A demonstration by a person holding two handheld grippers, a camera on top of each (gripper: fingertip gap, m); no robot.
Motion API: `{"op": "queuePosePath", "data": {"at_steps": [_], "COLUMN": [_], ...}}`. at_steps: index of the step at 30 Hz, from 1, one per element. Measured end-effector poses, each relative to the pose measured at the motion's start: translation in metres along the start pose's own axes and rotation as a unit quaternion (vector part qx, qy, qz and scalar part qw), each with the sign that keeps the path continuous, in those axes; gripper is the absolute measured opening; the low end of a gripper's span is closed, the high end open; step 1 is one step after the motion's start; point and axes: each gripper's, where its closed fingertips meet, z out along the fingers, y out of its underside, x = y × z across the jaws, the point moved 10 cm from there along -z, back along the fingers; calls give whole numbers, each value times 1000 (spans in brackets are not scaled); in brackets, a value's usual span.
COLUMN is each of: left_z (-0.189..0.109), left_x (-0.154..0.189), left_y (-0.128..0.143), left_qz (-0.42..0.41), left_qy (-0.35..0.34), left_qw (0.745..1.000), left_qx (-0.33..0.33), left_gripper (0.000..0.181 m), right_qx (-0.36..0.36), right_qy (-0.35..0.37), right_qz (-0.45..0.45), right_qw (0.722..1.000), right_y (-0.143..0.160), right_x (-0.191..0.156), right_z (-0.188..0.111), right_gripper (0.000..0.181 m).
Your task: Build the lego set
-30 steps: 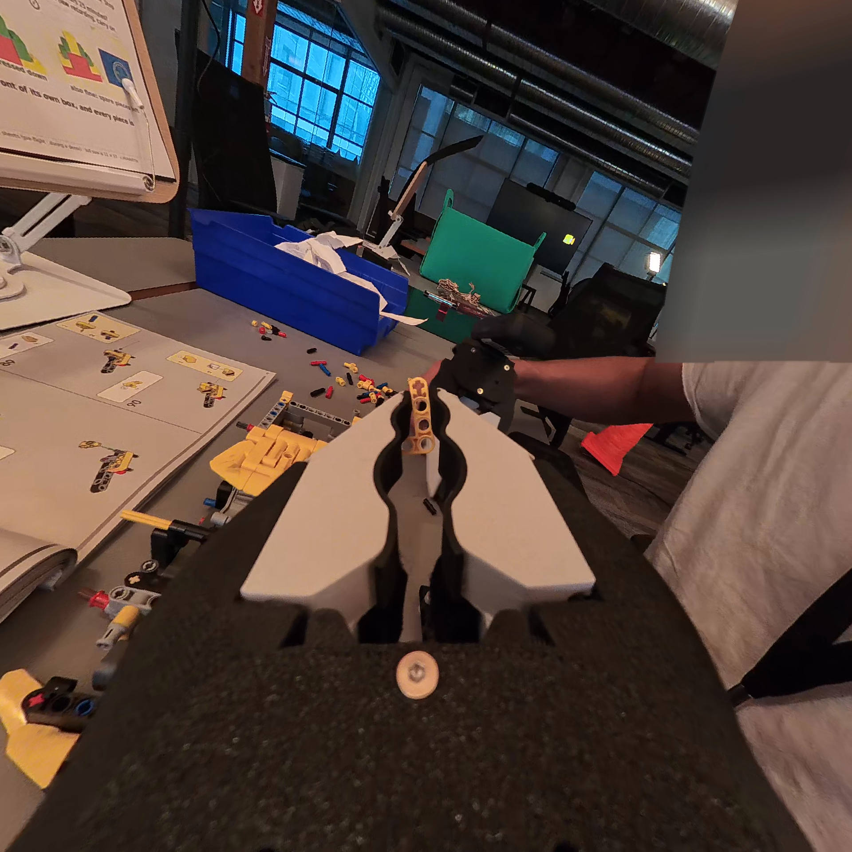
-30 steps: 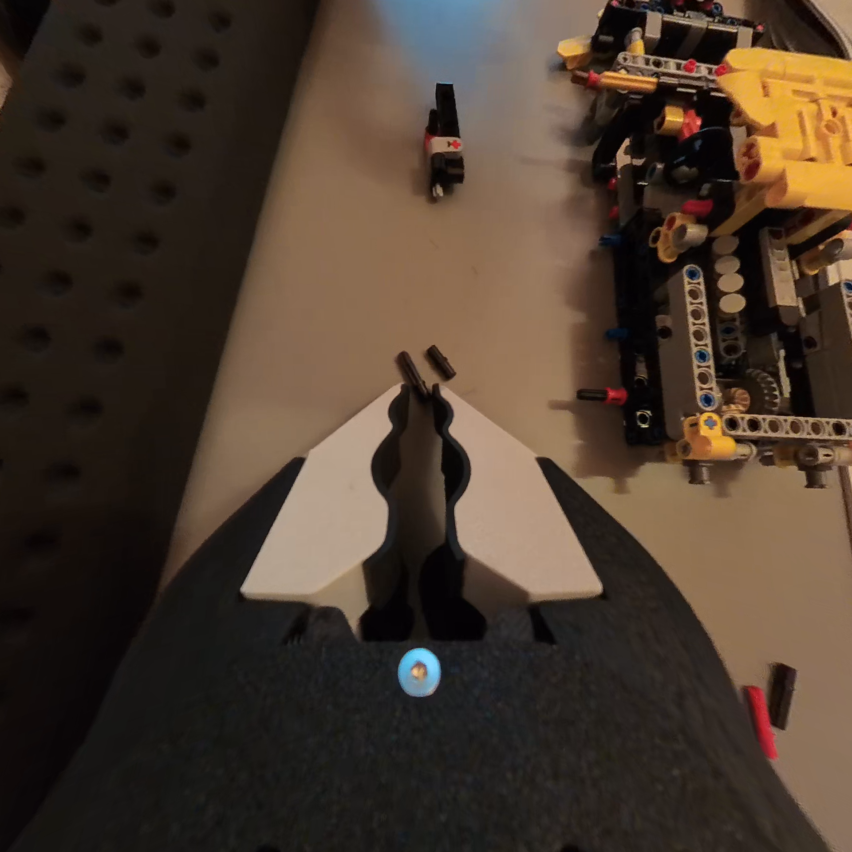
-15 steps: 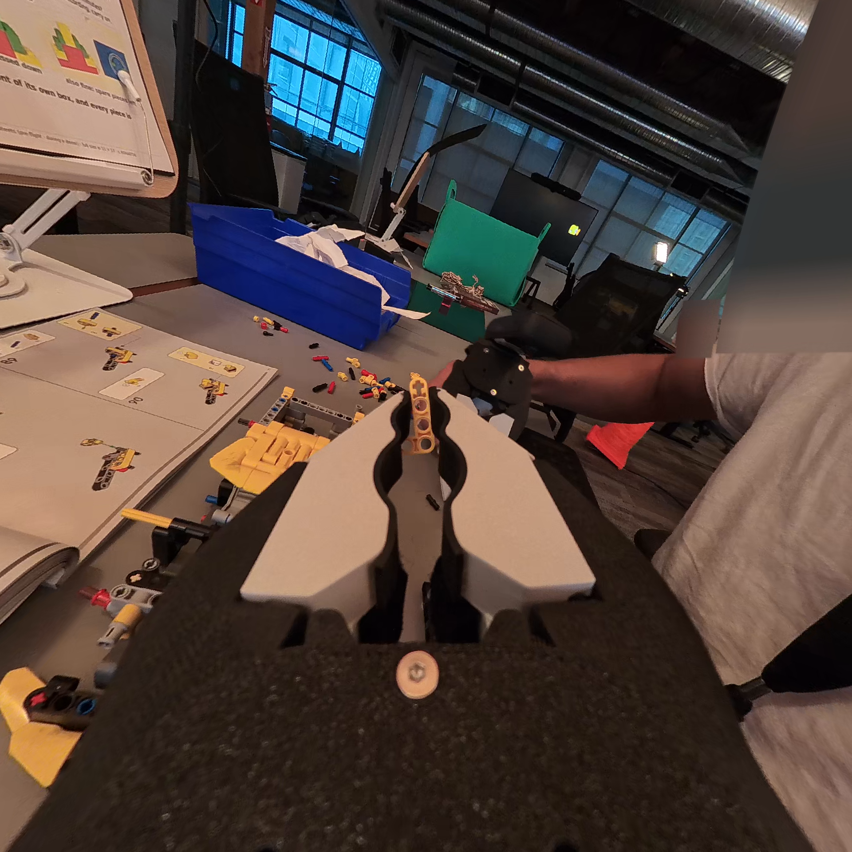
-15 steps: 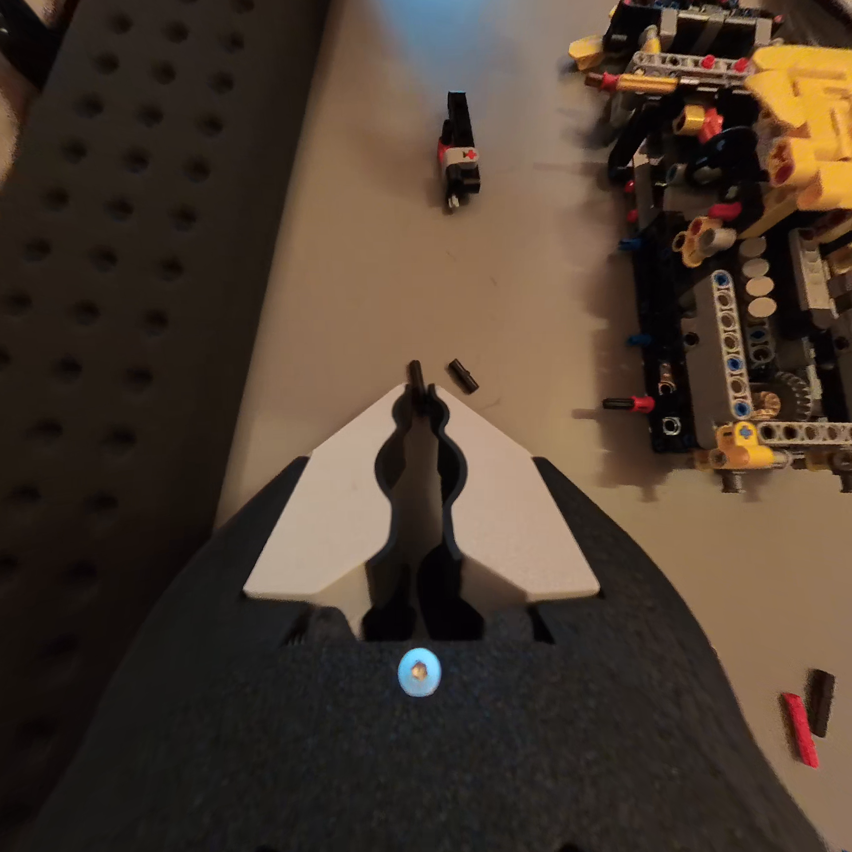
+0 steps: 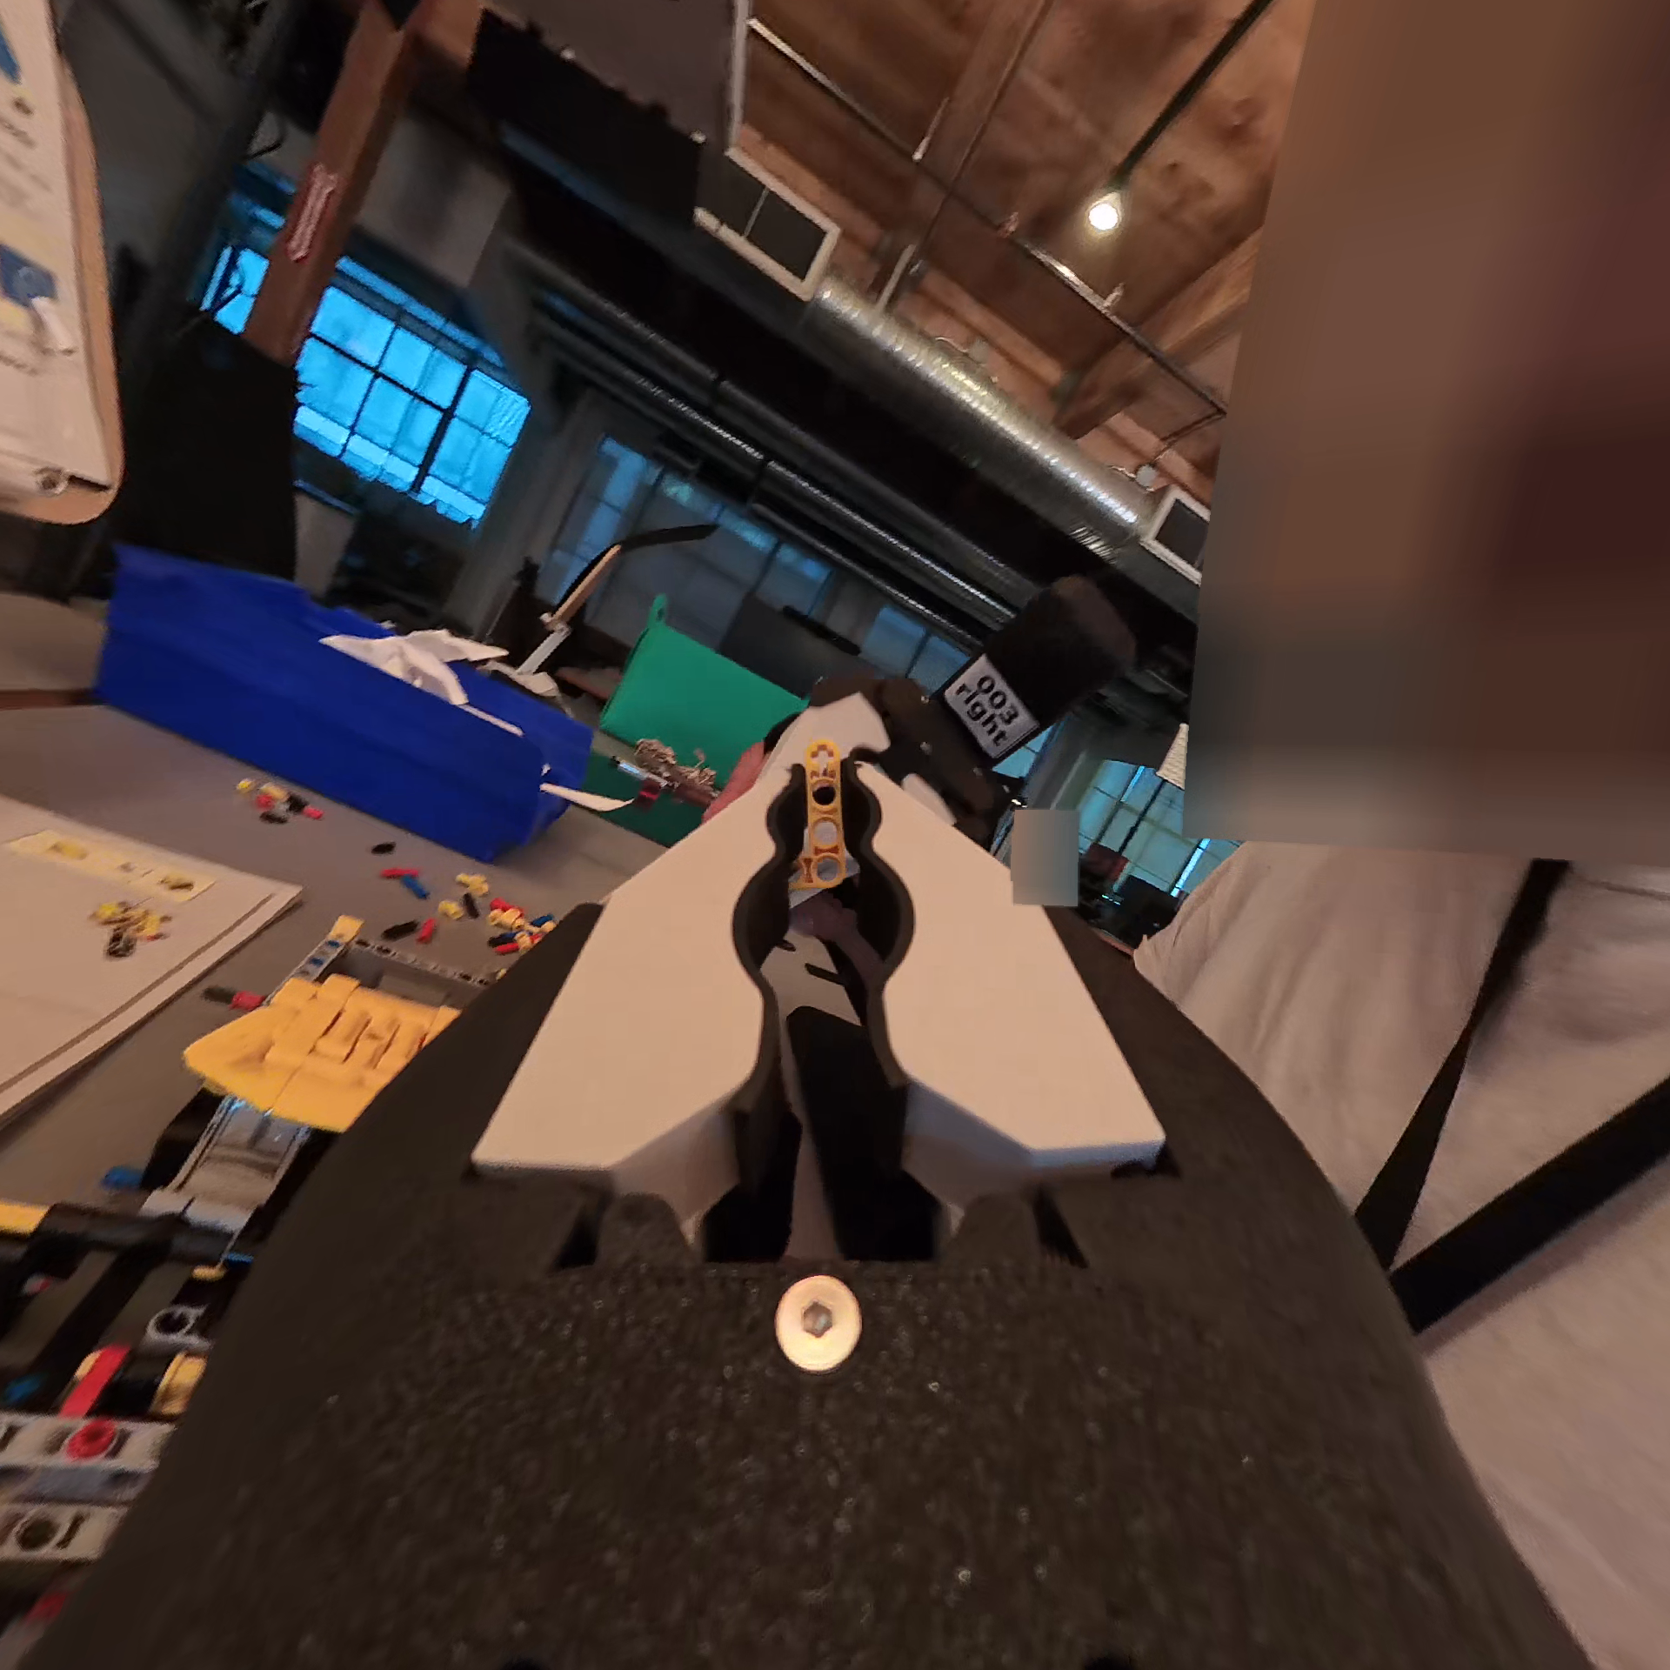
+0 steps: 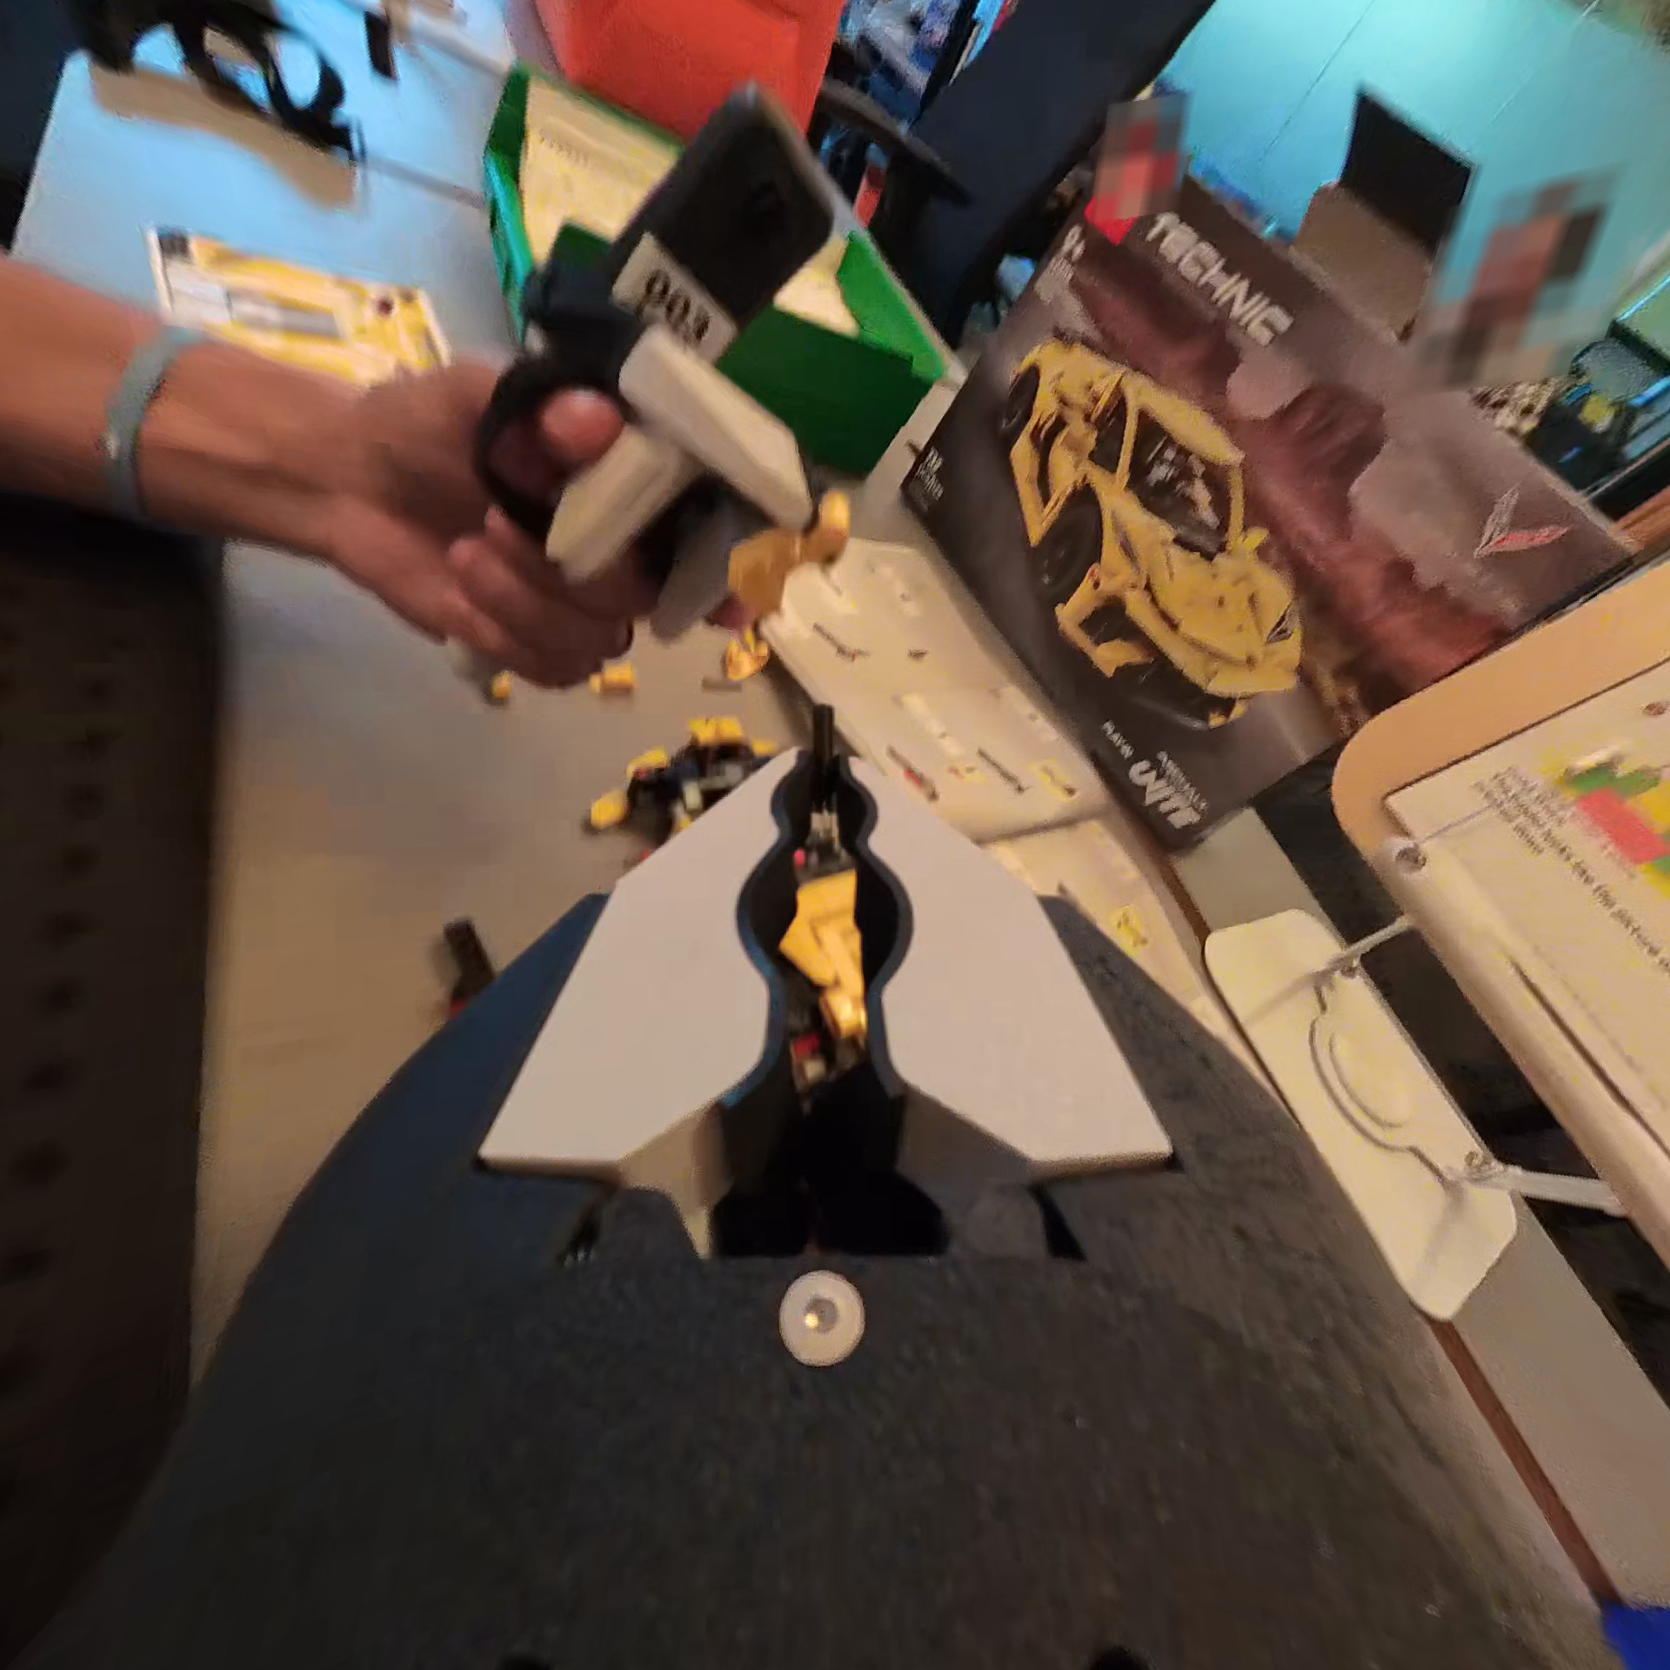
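Left gripper [image 5: 824,784] clamped on yellow beam [image 5: 823,827] at tips; right gripper [image 6: 822,768] pinching black pin [image 6: 821,743], raised above table.

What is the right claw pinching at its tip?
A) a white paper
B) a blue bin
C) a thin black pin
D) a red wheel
C: in the right wrist view, the right claw is shut on a thin black pin that sticks out past its tips.
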Motion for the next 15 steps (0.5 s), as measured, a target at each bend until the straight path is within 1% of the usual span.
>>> {"op": "queuePosePath", "data": {"at_steps": [1, 3, 6, 8, 15], "left_z": [0, 0, 1, 2, 2], "left_x": [1, 1, 0, 0, -5], "left_y": [0, 0, 3, 4, 8], "left_qz": [2, 2, 6, 7, -11], "left_qy": [4, 8, 6, 12, 8], "left_qw": [1000, 1000, 1000, 1000, 1000], "left_qx": [1, -1, -9, -15, -22], "left_gripper": [7, 7, 7, 7, 7], "right_qx": [15, 19, 37, 25, 25], "right_qy": [4, 8, 6, 4, -7], "right_qz": [7, 17, 20, 25, 42], "right_qw": [1000, 1000, 999, 999, 999], "right_y": [-7, -14, -20, -19, -17], "right_x": [-1, -2, -5, -4, -5], "right_z": [4, 8, 4, 3, 7], "right_gripper": [3, 4, 4, 3, 2]}}
